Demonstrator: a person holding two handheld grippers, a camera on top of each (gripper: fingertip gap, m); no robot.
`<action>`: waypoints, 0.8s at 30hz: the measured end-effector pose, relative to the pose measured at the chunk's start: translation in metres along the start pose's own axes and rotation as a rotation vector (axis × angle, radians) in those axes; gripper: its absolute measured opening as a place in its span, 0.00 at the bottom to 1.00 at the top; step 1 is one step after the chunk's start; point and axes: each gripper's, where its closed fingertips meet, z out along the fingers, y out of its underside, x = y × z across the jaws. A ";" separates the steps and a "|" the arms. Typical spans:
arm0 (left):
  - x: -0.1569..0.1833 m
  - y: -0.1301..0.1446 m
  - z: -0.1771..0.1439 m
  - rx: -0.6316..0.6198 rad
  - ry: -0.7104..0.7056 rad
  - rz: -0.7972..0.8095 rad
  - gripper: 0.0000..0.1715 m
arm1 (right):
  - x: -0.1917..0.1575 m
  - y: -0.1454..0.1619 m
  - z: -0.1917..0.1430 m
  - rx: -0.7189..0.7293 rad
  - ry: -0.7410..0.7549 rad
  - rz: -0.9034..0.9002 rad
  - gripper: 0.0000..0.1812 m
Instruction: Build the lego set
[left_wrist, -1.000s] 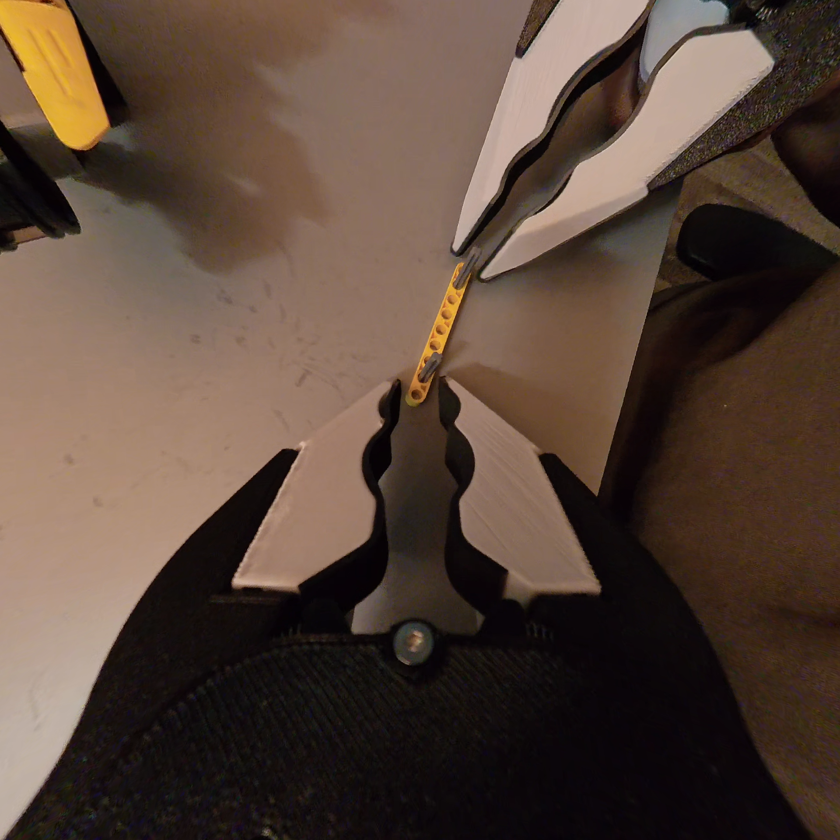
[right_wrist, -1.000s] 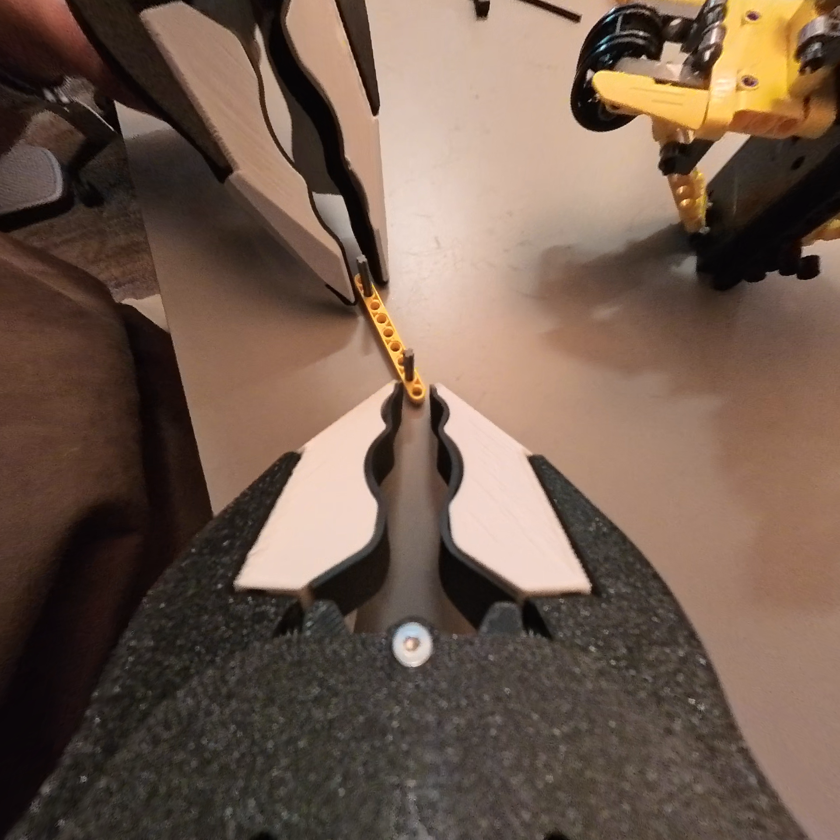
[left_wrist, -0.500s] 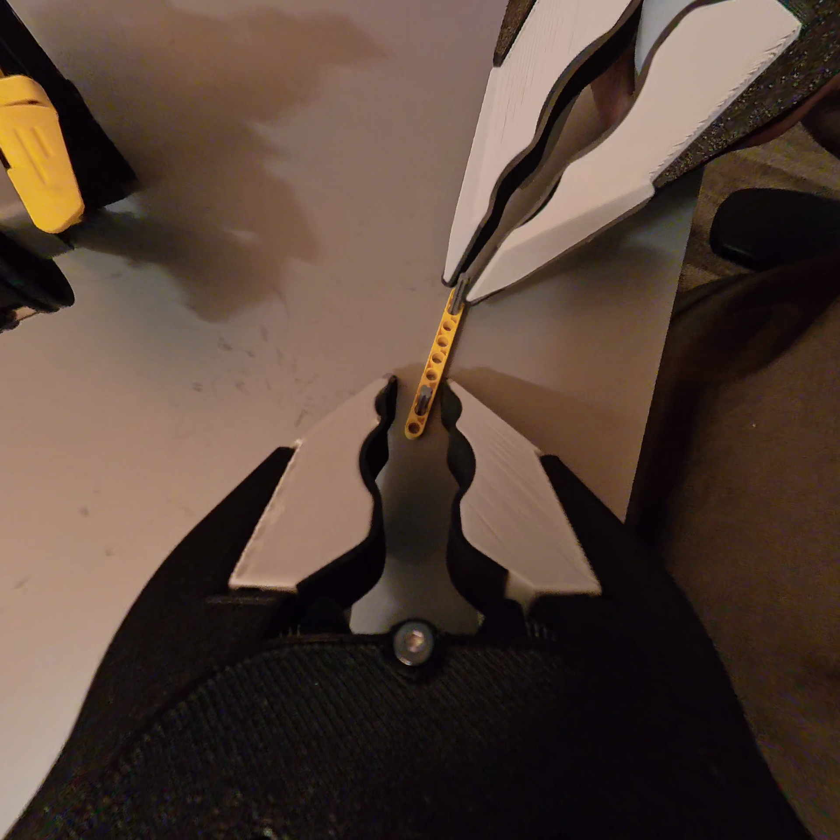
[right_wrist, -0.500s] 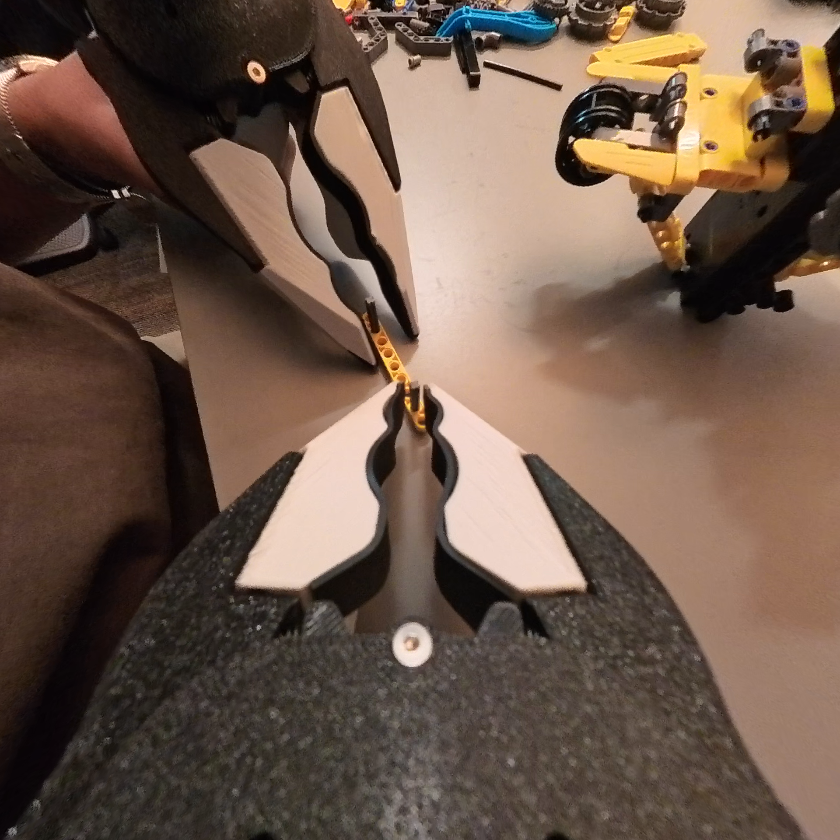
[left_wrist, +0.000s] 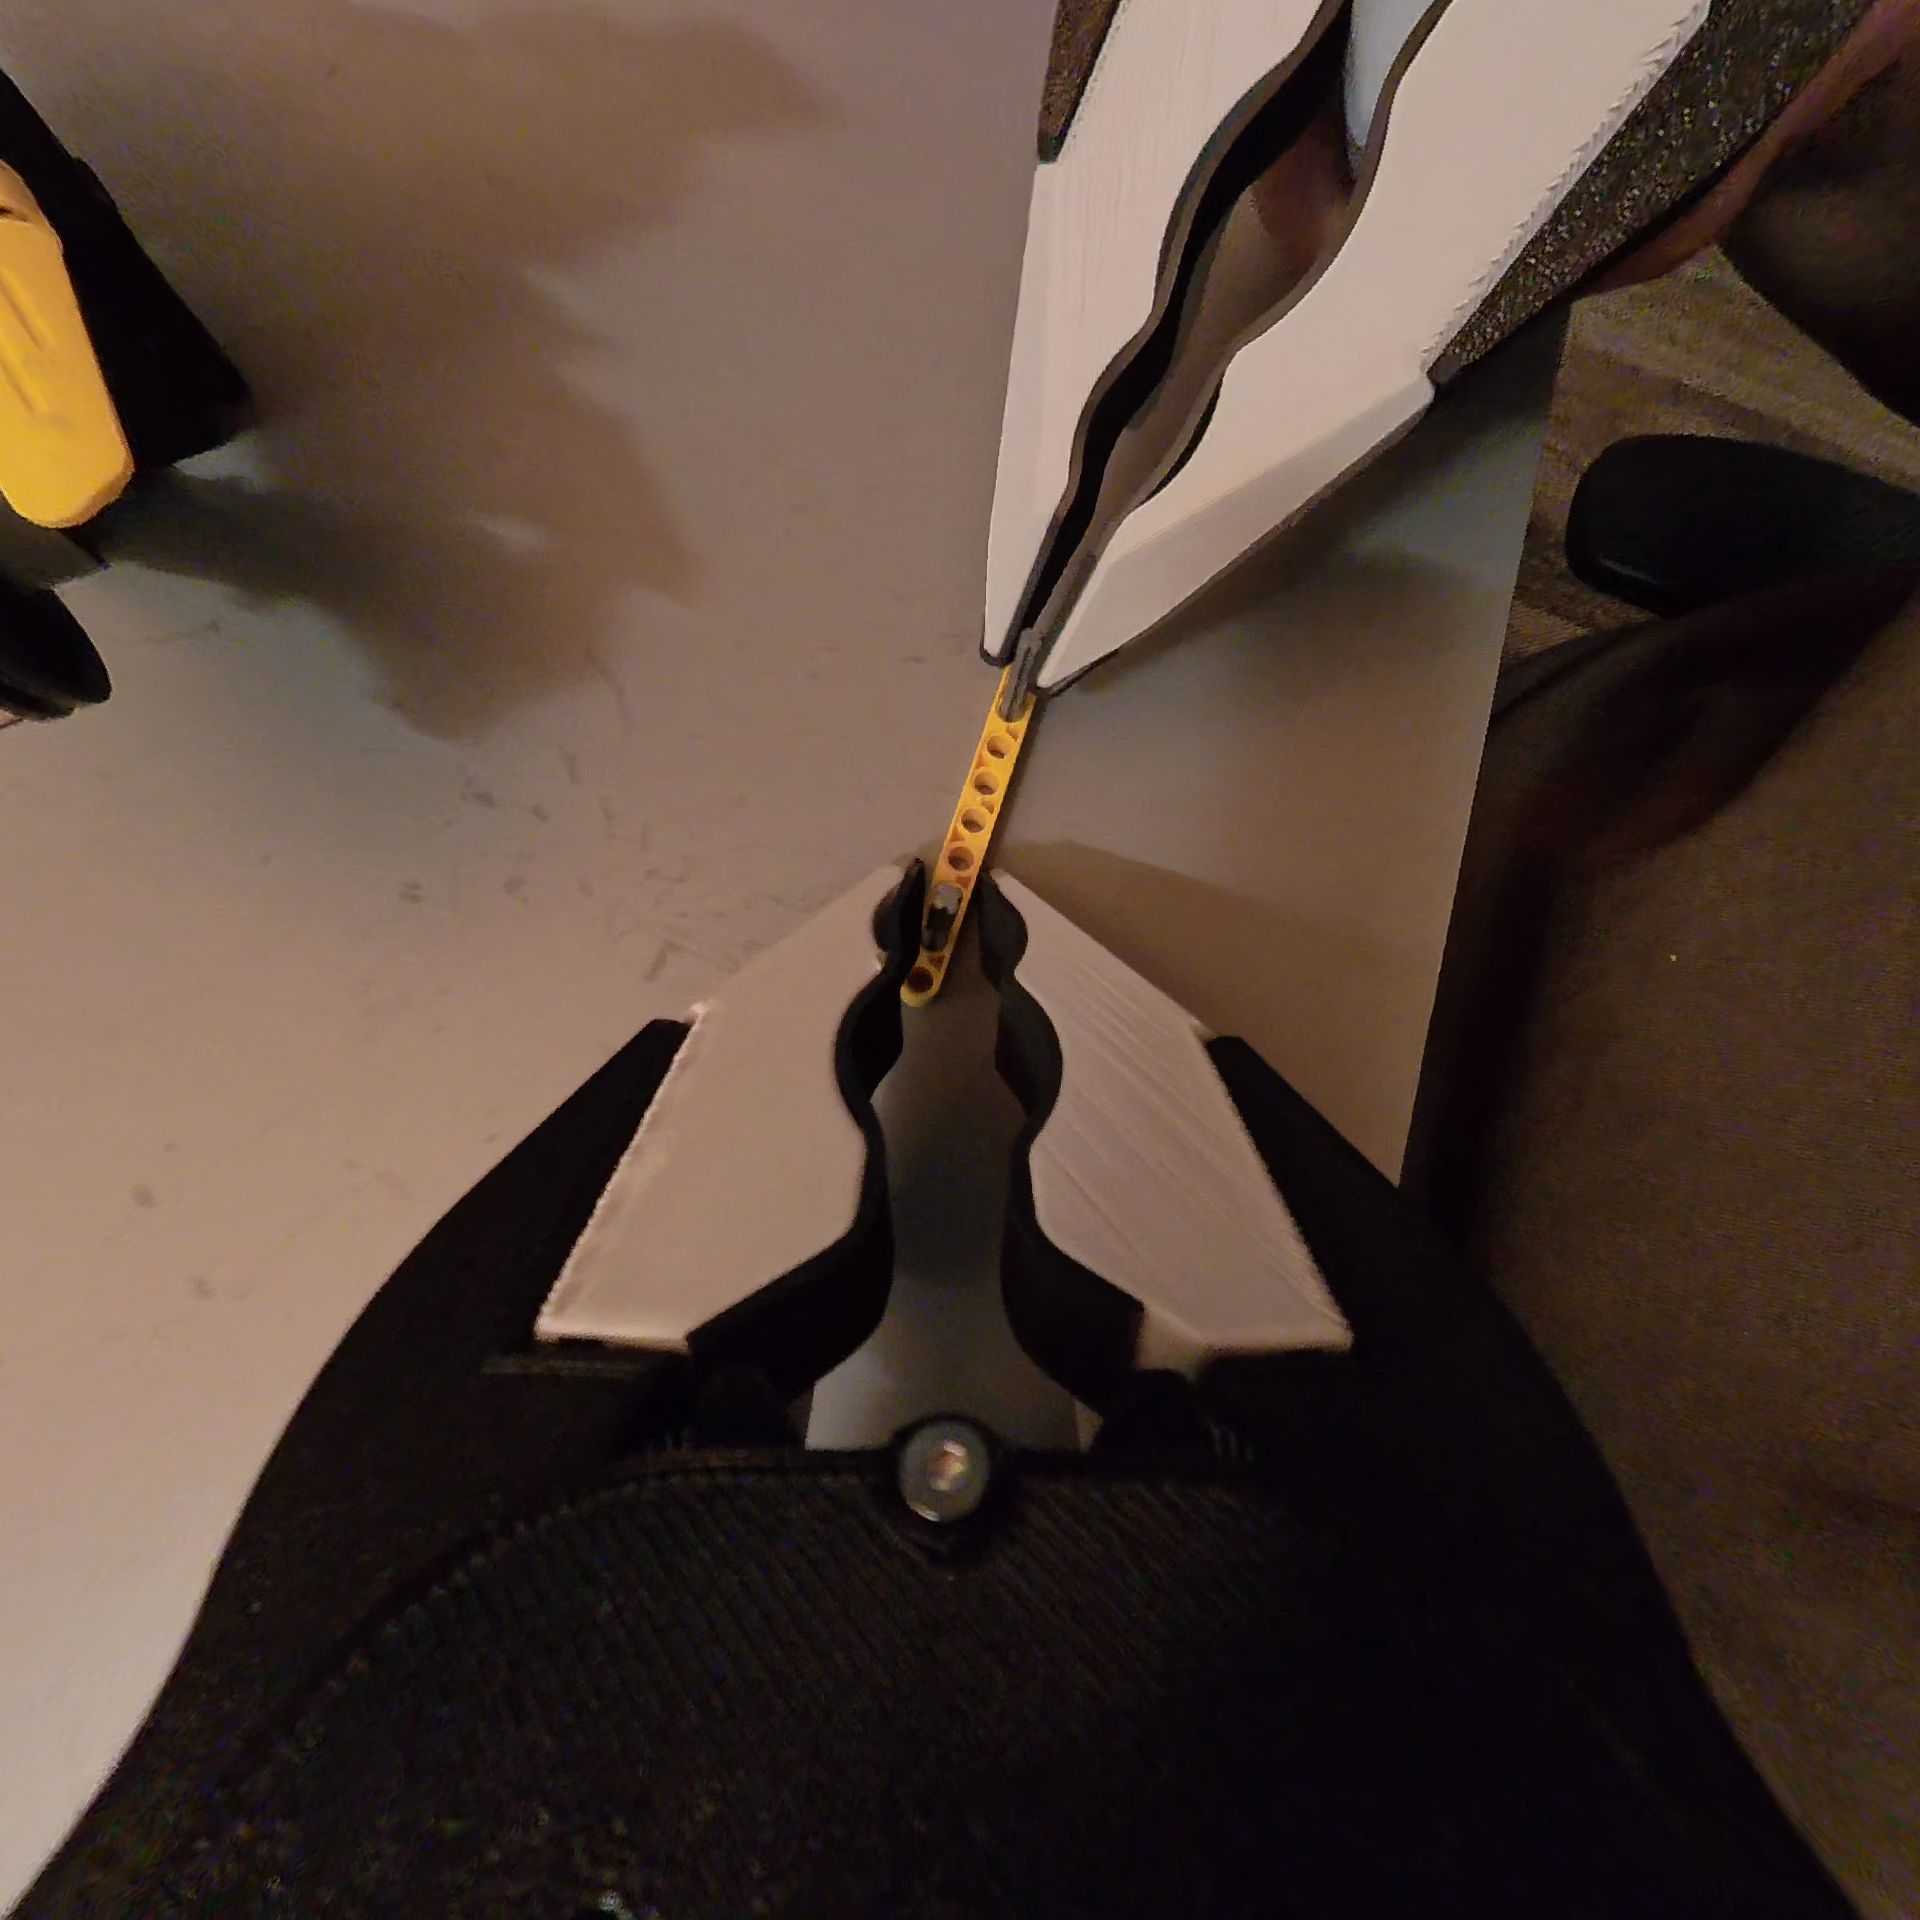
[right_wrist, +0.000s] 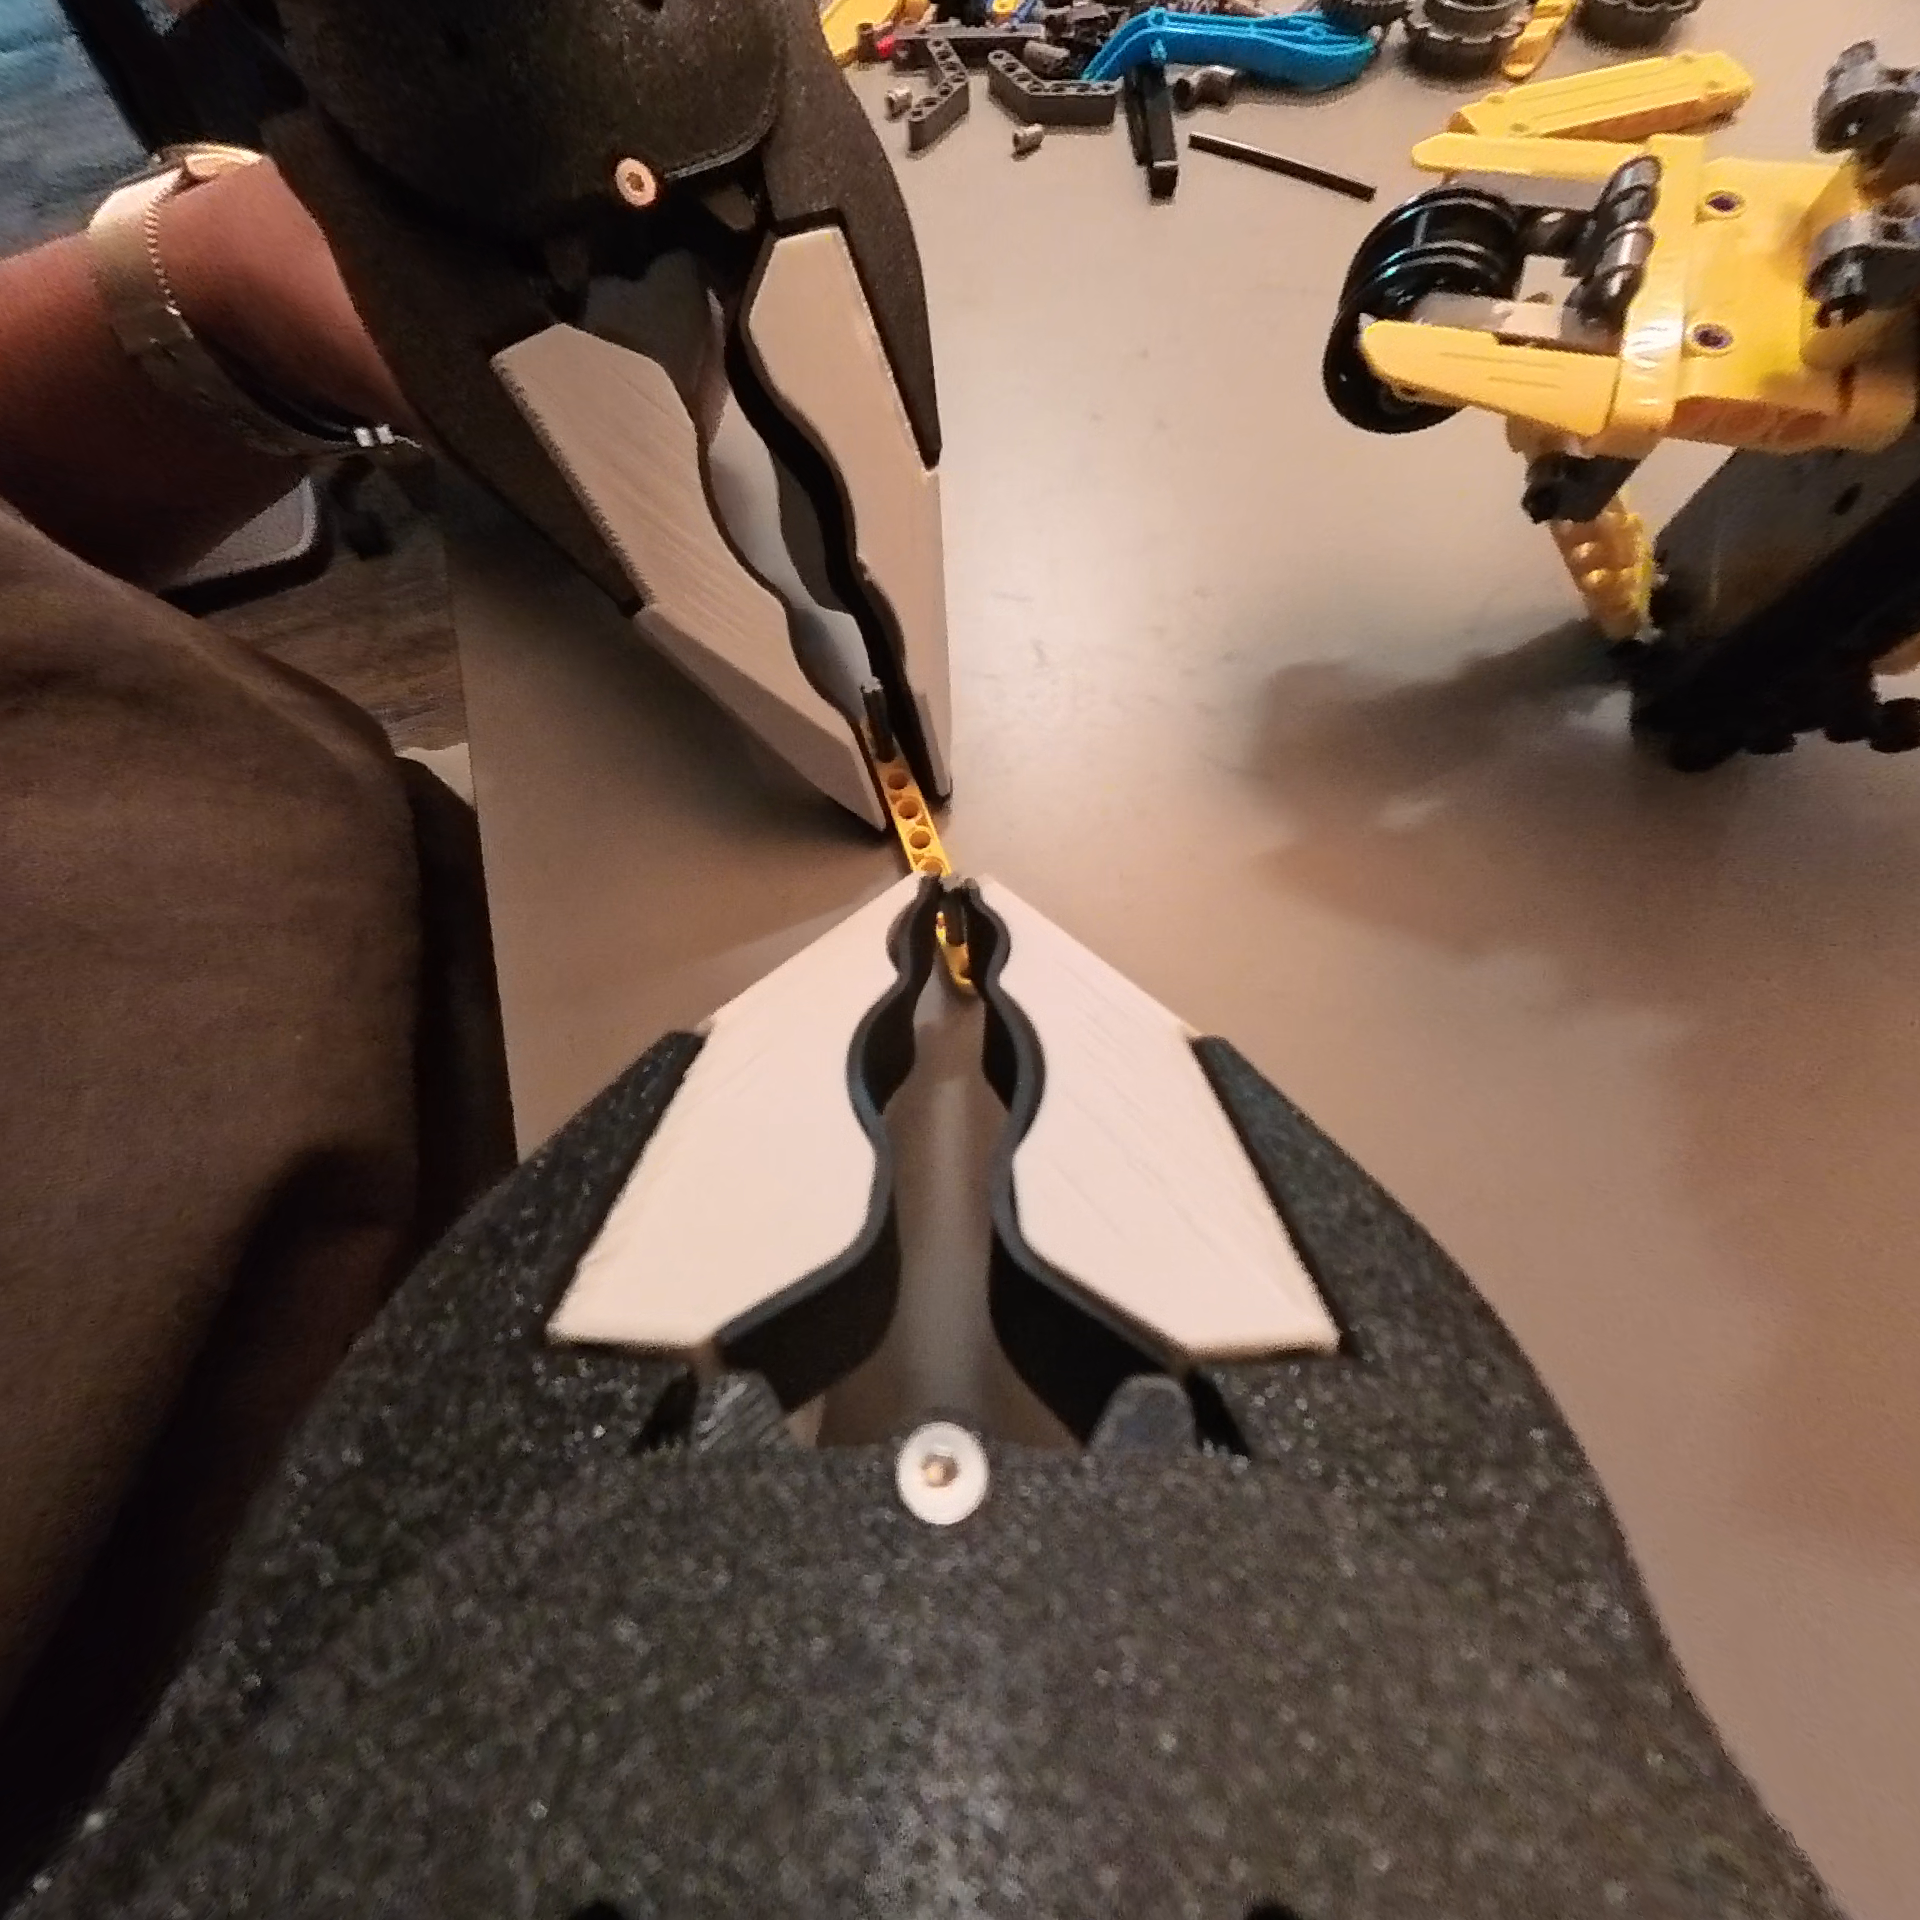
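A thin yellow beam with holes (left_wrist: 982, 790) is held between my two grippers, just above the grey table (left_wrist: 416, 1039) near its edge. A grey pin (left_wrist: 940, 909) sits in its near end. My left gripper (left_wrist: 951, 883) is closed around that end. My right gripper (left_wrist: 1023, 665) comes in from the top right and is shut on the far end. In the right wrist view, my right gripper (right_wrist: 948, 888) pinches the beam (right_wrist: 914, 821) at a dark pin. The left gripper (right_wrist: 906, 805) grips the other end, where a second pin (right_wrist: 878, 722) stands up.
A yellow and black brick-built vehicle model (right_wrist: 1662, 343) stands on the table at the right; its yellow panel shows in the left wrist view (left_wrist: 42, 364). Loose parts (right_wrist: 1143, 73) lie at the far edge. A person's brown clothing (right_wrist: 208, 935) and a black chair part (left_wrist: 1714, 520) lie beyond the table edge. Left and right tips are no more than a few centimetres apart.
The left gripper has slid further along the beam and its fingers have narrowed onto it. The right gripper has closed on the far pin end. Both grippers have tilted.
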 end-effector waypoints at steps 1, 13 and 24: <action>0.000 0.000 0.000 0.000 0.003 -0.002 0.05 | 0.000 0.000 0.000 -0.002 -0.016 -0.004 0.02; 0.001 0.000 0.000 -0.001 0.006 -0.002 0.04 | -0.003 0.001 0.000 -0.008 -0.094 -0.055 0.08; 0.001 0.000 0.000 -0.001 0.005 0.004 0.04 | 0.004 -0.006 -0.005 0.055 0.051 0.112 0.07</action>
